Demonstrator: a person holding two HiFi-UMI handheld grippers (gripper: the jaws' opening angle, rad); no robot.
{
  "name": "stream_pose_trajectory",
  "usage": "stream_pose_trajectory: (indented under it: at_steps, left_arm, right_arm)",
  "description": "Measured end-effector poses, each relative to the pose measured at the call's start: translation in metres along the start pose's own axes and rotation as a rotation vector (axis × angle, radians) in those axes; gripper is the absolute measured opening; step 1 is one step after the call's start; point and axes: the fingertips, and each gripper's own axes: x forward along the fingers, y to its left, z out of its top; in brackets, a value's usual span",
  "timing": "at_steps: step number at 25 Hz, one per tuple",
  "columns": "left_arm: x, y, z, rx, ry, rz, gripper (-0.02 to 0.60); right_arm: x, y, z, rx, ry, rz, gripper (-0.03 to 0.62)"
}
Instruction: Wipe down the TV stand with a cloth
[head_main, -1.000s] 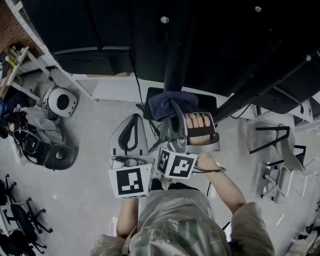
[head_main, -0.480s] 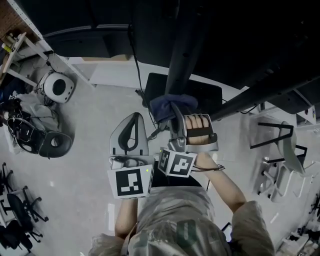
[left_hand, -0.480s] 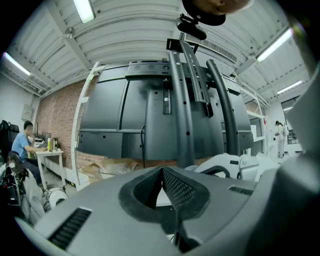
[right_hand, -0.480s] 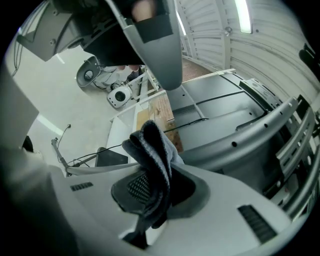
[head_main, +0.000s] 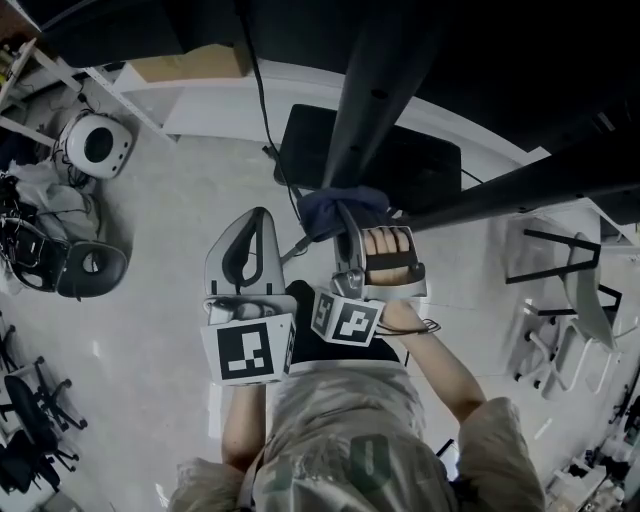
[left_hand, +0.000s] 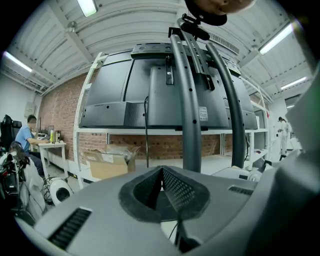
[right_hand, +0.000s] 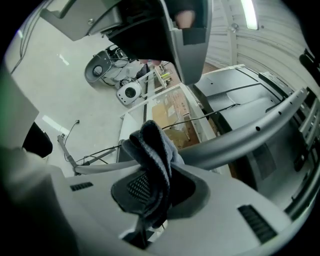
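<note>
Against the TV stand pole (head_main: 372, 105), the outstretched right gripper (head_main: 350, 226) pinches the cloth (head_main: 324, 210); alongside, the left gripper (head_main: 254, 232) has its jaws together.

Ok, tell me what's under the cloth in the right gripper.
The cloth, clamped in the right gripper, sits against the TV stand's grey pole. The stretch of pole beneath it is covered.

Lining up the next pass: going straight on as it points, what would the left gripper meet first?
Probably the TV stand's dark upright pole, dead ahead of the left gripper; depth is unclear.
</note>
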Motion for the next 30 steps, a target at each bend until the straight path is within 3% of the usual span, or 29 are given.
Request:
stream_pose_trajectory:
  at_steps: [8, 20, 24, 27, 30]
  left_arm:
    - [0.023, -0.007, -0.037, -0.001, -0.015, 0.006, 0.015]
    - [0.042, 0.000, -0.061, 0.006, 0.010, 0.015, 0.015]
    - [0.043, 0.002, -0.056, 0.003, 0.006, 0.014, 0.015]
    - [0.043, 0.010, -0.052, -0.005, 0.016, 0.021, 0.015]
    - [0.040, 0.014, -0.034, -0.025, 0.023, 0.030, 0.015]
  right_arm:
    - [0.025, 0.068, -0.025, -0.008, -0.015, 0.052, 0.057]
    - [0.060, 0.174, -0.058, -0.056, -0.003, 0.259, 0.057]
    - [0.064, 0.188, -0.066, -0.070, 0.010, 0.304, 0.057]
    - [0.064, 0.188, -0.063, 0.009, 0.022, 0.371, 0.057]
    - [0.053, 0.153, -0.052, 0.165, 0.019, 0.417, 0.057]
